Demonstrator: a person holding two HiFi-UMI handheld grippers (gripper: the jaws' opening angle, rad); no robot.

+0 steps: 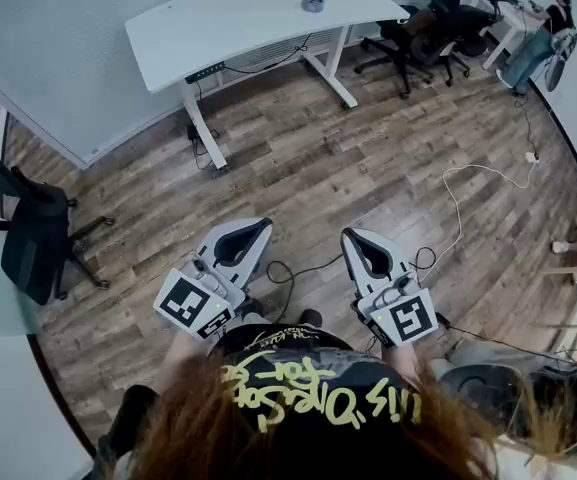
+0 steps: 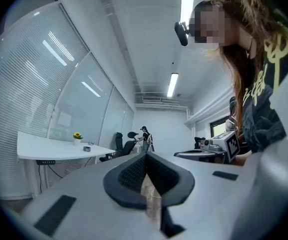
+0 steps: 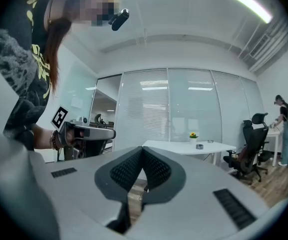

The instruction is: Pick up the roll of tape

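- Nothing of the job is done yet. The white desk (image 1: pixel 238 23) stands well ahead of both claws across bare floor. The whole walk over, the reach and the pinch are all left to do, by my reckoning.
- The left claw (image 1: pixel 253 234) and the right claw (image 1: pixel 358 240) are held level, side by side, close in front of the person. Each has its jaws pressed together, and neither has hold of anything.
- The roll of tape (image 1: pixel 312 4) lies flat on the desk top, far ahead of the claws and a little nearer the right one's line. It is untouched.
- The wooden plank floor (image 1: pixel 368 168) runs from under the claws out to the desk.
- A glass partition with blinds (image 3: pixel 183 109) rises behind the desk, beyond the claws.
- One black office chair (image 1: pixel 33 233) sits off to the left claw's side. More chairs (image 1: pixel 428 28) cluster ahead and to the right.
- A white cable (image 1: pixel 468 183) trails over the floor to the right claw's side.
- A small potted yellow flower (image 3: pixel 193 135) stands on the desk just beside the tape.
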